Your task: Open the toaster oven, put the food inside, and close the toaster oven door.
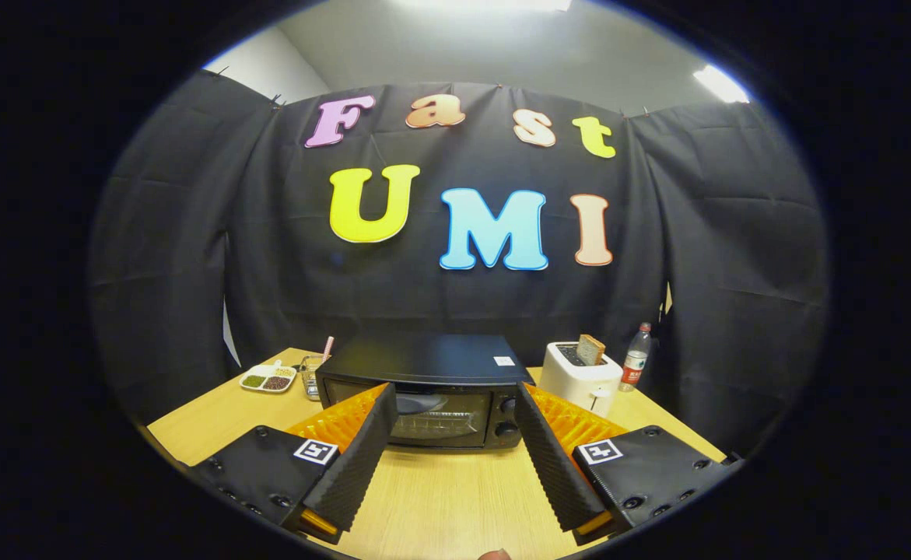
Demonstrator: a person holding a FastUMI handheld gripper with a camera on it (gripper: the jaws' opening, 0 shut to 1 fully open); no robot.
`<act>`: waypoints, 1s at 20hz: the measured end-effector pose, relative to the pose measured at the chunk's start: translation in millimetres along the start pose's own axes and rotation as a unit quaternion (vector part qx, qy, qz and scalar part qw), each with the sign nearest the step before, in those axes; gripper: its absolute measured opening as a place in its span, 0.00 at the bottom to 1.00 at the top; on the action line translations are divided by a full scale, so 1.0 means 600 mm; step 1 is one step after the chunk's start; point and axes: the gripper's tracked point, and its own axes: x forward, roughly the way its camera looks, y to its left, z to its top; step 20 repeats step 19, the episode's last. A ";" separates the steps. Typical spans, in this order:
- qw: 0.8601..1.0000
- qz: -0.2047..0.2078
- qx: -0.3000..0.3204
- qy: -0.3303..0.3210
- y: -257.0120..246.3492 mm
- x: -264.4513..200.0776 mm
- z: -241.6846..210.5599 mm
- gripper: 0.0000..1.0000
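Toaster oven door shut, gripper spread and holding nothing in front of it.

On the pale wooden table [455, 498], left to right: a white divided dish of seeds and beans [268, 379], a glass jar with a striped straw [313, 373], the black boxy toaster oven with a glass door [424, 389], a white pop-up toaster holding a slice of brown bread [582, 372], and a clear plastic water bottle [635, 358]. The gripper [453, 424] hovers wide apart just before the oven. A shut door fits either end of the job; food inside cannot be made out.
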 end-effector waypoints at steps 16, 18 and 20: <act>0.999 -0.028 0.041 -0.006 -0.059 -0.064 -0.019 0.96; 0.999 -0.029 0.043 -0.008 -0.062 -0.060 -0.017 0.96; 0.999 -0.028 0.043 -0.009 -0.061 -0.057 -0.018 0.96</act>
